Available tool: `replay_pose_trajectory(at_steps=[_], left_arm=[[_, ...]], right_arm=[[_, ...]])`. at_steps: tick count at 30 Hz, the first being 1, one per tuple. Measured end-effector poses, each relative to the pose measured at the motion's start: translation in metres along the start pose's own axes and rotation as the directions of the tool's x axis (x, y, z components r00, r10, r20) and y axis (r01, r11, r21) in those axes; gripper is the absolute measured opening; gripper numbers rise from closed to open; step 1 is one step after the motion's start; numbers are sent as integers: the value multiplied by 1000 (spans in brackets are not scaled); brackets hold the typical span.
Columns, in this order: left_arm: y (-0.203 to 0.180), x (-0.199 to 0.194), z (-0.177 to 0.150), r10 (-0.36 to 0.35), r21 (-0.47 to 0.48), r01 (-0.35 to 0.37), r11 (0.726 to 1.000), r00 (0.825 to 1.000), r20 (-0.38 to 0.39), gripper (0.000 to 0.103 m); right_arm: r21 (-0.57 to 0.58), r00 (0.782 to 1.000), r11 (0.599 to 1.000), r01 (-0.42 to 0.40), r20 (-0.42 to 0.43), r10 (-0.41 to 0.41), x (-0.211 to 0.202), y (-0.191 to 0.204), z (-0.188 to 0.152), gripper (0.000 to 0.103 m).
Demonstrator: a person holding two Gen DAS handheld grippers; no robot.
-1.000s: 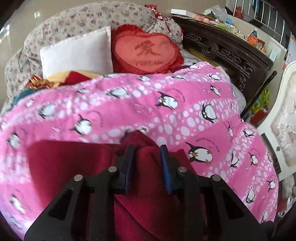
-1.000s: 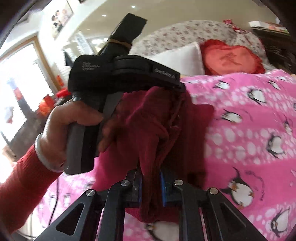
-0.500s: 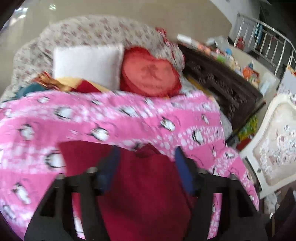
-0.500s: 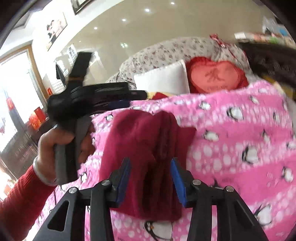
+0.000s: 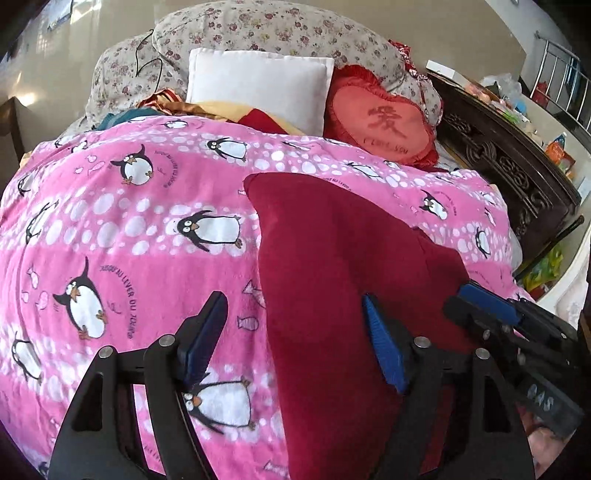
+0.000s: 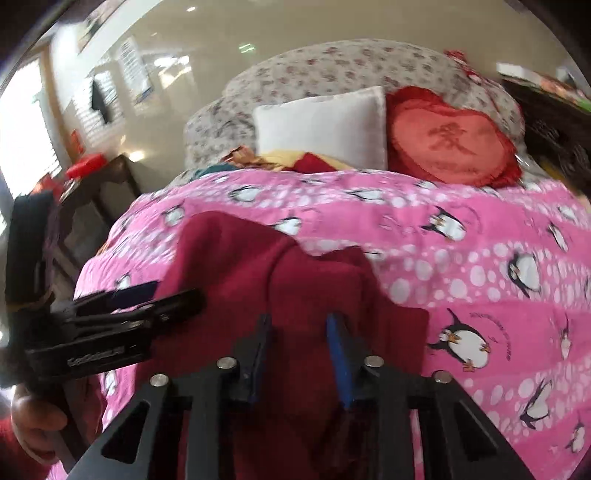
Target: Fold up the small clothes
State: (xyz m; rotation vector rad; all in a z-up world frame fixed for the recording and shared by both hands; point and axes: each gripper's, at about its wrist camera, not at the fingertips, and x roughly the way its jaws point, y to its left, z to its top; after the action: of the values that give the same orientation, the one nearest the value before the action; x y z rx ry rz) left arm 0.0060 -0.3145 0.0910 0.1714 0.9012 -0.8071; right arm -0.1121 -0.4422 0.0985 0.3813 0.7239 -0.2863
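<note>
A dark red garment [image 5: 332,258] lies folded on the pink penguin blanket [image 5: 129,240]. My left gripper [image 5: 295,332] hovers over the garment's left edge. Its jaws are wide and still opening, and its pads touch nothing. The right gripper [image 5: 456,299] shows at the garment's right side in this view. In the right wrist view the garment [image 6: 240,266] runs under my right gripper [image 6: 300,349], whose jaws are closing with cloth in the gap. The pads do not visibly press the cloth. The left gripper [image 6: 177,291] reaches in from the left, held by a hand in a red sleeve [image 6: 22,435].
A white pillow [image 5: 255,85] and a red heart cushion [image 5: 380,118] lean on a floral headboard [image 5: 258,26]. A dark carved wooden cabinet [image 5: 509,162] stands to the right of the bed, with clutter on top. A dark table [image 6: 96,192] is on the left.
Both grippers let go of the lifted, bunched garment, which now lies flat on the blanket. The left gripper opened wide and slid left. The right gripper opened, then narrowed again.
</note>
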Motion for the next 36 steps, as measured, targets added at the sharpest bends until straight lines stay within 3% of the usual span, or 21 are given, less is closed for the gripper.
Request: replay_pose_trajectory(at_steps=[5, 12, 15, 17, 20, 23, 25, 27, 28, 30, 33, 36], left_arm=[[-4, -3, -3, 24, 11, -24, 1000, 1000, 13, 80], [-5, -54, -35, -17, 56, 14, 998, 998, 59, 80], [-13, -63, -58, -65, 74, 60, 995, 996, 67, 80], [-19, -54, -73, -92, 80, 89, 993, 995, 32, 80], [-27, -35, -90, -83, 92, 83, 992, 997, -6, 80], [-21, -33, -95, -127, 56, 127, 990, 992, 4, 81], [-13, -39, -92, -168, 20, 168, 986, 986, -11, 81], [-2, -50, -88, -231, -18, 232, 973, 973, 19, 81], [3, -53, -86, -250, -30, 251, 968, 968, 39, 81], [12, -53, -81, -276, -67, 279, 958, 960, 54, 81], [20, -36, -77, -342, -144, 338, 930, 940, 0, 81], [24, -18, -77, -381, -202, 368, 908, 924, -28, 82]], right_arm=[[-13, 1000, 1000, 19, -5, -19, -8, 3, 2, 26], [-57, 999, 998, -32, 29, 34, -73, 24, -34, 30], [-82, 999, 996, 23, 31, -20, -79, 27, -57, 30], [-102, 996, 990, 93, 5, -94, -69, 25, -66, 30], [-80, 993, 991, 111, -32, -114, -48, 14, -78, 33], [-51, 998, 997, 57, -9, -57, -56, 6, -80, 37], [14, 1000, 1000, -9, 18, 8, -68, -6, -80, 51], [50, 998, 998, -26, 56, 23, -74, -17, -78, 78], [66, 997, 997, -35, 69, 30, -74, -23, -77, 82], [120, 996, 989, -85, 47, 80, -63, -37, -73, 83], [192, 979, 960, -203, 23, 202, -44, -49, -69, 84], [172, 973, 958, -228, 16, 228, -36, -47, -64, 85]])
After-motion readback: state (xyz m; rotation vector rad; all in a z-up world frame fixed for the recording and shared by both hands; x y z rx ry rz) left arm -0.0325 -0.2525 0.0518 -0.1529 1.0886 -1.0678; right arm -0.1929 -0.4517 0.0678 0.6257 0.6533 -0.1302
